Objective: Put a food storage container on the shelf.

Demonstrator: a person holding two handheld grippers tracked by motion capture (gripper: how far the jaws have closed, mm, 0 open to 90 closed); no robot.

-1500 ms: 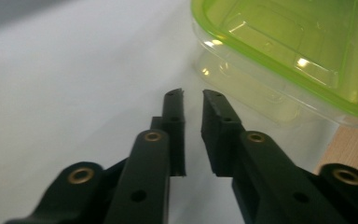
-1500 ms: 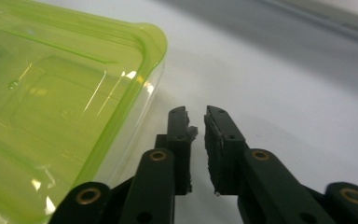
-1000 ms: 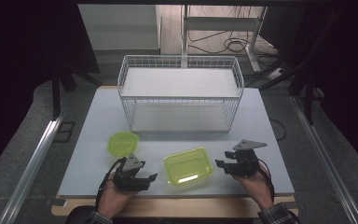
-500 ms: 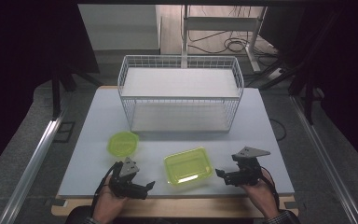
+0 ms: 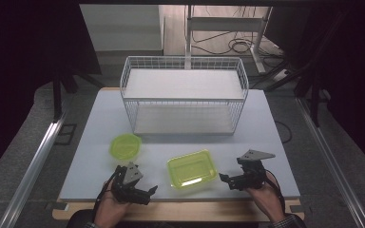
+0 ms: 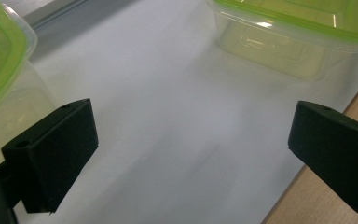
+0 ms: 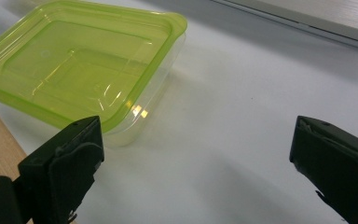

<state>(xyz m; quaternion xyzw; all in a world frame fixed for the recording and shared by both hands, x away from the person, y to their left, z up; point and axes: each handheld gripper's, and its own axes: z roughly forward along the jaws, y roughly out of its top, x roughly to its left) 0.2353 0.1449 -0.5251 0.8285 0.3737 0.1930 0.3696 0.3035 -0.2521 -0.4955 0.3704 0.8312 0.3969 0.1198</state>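
Observation:
A clear rectangular container with a green lid (image 5: pixel 192 169) (image 7: pixel 79 70) (image 6: pixel 298 42) lies on the white tabletop (image 5: pixel 100 118) near the front edge. To its left stands a smaller green-lidded container (image 5: pixel 125 146) (image 6: pixel 0 70). My left gripper (image 5: pixel 150 194) (image 6: pixel 193 116) rests low at the front left, pointing right toward the rectangular container. It is open, its jaws have just been opening, and only bare table lies between them. My right gripper (image 5: pixel 225 181) (image 7: pixel 198 128) is just right of that container, pointing left. It is also open, its jaws have just been opening, and nothing is between them.
A white wire basket (image 5: pixel 184 95) with a flat shelf stands at the back middle of the table. A wooden strip (image 5: pixel 180 211) runs along the front edge under both hands. Metal rails flank the table, and cables lie on the floor beyond it.
Both grippers' jaws have spread wider. Both hands have shifted slightly toward the near edge. The two containers have not moved.

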